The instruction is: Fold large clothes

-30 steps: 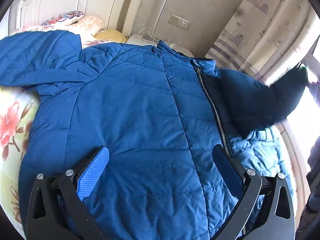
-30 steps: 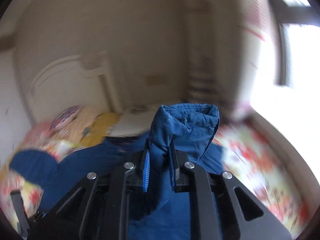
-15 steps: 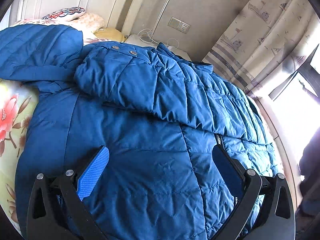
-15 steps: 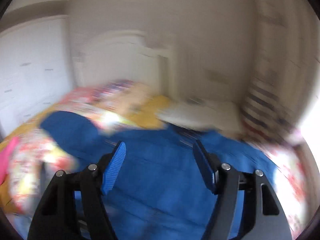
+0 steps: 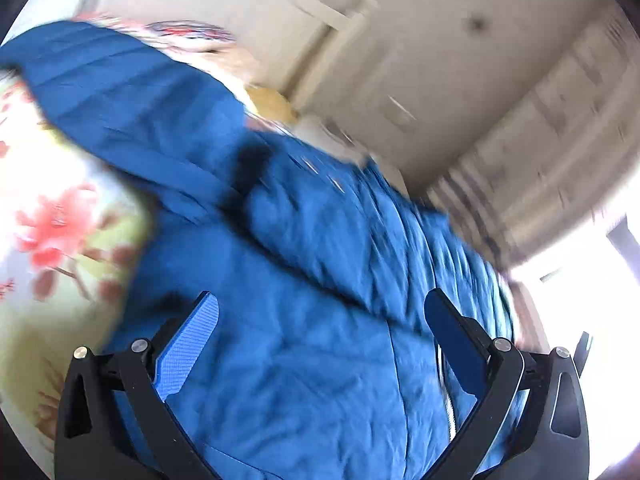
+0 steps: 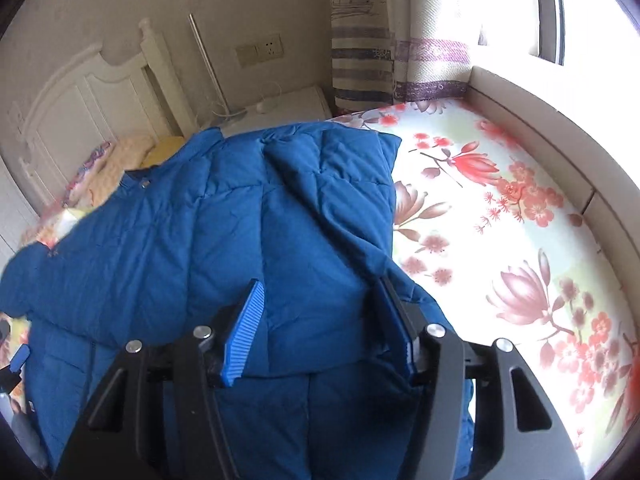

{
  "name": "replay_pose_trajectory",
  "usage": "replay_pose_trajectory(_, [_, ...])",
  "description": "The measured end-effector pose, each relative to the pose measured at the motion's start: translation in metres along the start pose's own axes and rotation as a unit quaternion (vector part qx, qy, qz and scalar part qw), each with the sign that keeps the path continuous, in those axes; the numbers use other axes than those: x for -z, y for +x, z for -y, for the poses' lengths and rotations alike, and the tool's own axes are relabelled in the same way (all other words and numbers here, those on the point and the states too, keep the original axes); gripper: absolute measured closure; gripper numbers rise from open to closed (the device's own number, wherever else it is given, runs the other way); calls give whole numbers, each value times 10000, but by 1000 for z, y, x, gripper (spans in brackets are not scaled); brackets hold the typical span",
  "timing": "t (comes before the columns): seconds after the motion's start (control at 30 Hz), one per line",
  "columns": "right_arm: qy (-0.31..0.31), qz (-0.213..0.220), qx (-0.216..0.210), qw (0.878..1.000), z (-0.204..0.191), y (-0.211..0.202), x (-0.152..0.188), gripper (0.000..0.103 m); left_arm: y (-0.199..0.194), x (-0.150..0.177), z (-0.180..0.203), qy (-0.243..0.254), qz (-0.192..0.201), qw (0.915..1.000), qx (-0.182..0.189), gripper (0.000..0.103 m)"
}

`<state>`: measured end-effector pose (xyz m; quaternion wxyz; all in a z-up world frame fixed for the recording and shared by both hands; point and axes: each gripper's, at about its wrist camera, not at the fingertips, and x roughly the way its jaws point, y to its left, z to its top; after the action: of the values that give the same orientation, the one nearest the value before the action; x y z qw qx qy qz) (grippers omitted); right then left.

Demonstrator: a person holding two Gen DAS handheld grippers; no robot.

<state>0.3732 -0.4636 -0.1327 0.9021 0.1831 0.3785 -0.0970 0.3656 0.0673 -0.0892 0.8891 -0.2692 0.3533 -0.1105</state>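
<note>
Hovering over the near part of the blue quilted jacket (image 6: 224, 240), the right gripper (image 6: 320, 320) had its blue-padded fingers (image 6: 245, 332) spread wide, with nothing between them but the fabric lying below. The left gripper (image 5: 322, 340) likewise hung above the jacket (image 5: 304, 320) with its jaws set well apart and empty; that view was smeared by motion, so fine detail was hard to make out.

The jacket lay spread on the bed, on a floral sheet (image 6: 500, 240) printed with red and pink blossoms. One sleeve (image 6: 332, 192) was folded across the body of the coat, its cuff end lying toward the near side between the right gripper's fingers. In the left view a strip of zipper (image 5: 448, 400) showed near the right finger, and the hood (image 5: 120, 92) reached off to the far left, over the sheet (image 5: 52, 240).

Farther on, to the right of the jacket, the sheet ran bare up to a pale ledge (image 6: 560, 128) under a bright window. Beyond the jacket's far edge sat peach and yellow pillows (image 6: 132, 152) against a white headboard (image 6: 100, 100). A white bedside unit (image 6: 288, 104) stood beside it, with a wall socket (image 6: 260, 50) above and a striped curtain (image 6: 360, 40) hanging at the far right.
</note>
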Motion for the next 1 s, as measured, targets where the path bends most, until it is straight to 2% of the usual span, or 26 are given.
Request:
replay_pose_trajectory(0.07, [131,26,-164,9998,10,1,0,46,3,-18,-13,-440,-96,9990,-59,4])
replay_pose_trajectory(0.13, [177,45,-225,9996,6,0,-4,46,13,-36,-18,-590,-267,9977,-175,4])
replay_pose_trajectory(0.23, [177,66,-233,9995,-1,-6,-4,46,39,-49,-21,-554,-681,9956,-333,7])
replay_pose_trajectory(0.27, [176,71,-238,9995,-1,-8,-4,46,48,-49,-20,-516,-735,9950,-432,13])
replay_pose_trajectory(0.37, [205,76,-271,9994,0,-7,-3,46,61,-46,-9,-175,-643,9955,-667,19])
replay_pose_trajectory(0.43, [227,87,-289,9993,-1,-11,-1,46,60,-39,-3,111,-480,9922,-1141,49])
replay_pose_trajectory(0.47, [233,89,-295,9993,-1,-10,-1,46,55,-37,-2,207,-387,9899,-1346,73])
replay_pose_trajectory(0.5, [232,90,-299,9992,-1,-10,-1,46,50,-33,0,236,-357,9931,-1090,88])
replay_pose_trajectory(0.63, [258,93,-314,9991,-2,-11,-1,46,13,-22,23,586,-32,9929,-1035,88])
replay_pose_trajectory(0.73, [267,103,-308,9991,-2,-10,-1,46,9,-18,28,648,-166,9930,-972,88])
replay_pose_trajectory(0.83, [268,107,-304,9991,-3,-9,-1,46,19,-19,10,501,-458,9902,-1217,87])
replay_pose_trajectory(0.9, [256,164,-271,9992,-4,-11,-1,46,26,-19,-2,296,-718,9912,-1073,87])
replay_pose_trajectory(0.97, [251,251,-277,9990,-5,-15,0,46,15,-19,-7,192,-636,9932,-961,87])
replay_pose_trajectory(1.0, [255,263,-284,9989,-5,-15,0,46,4,-22,-10,169,-470,9936,-1011,87])
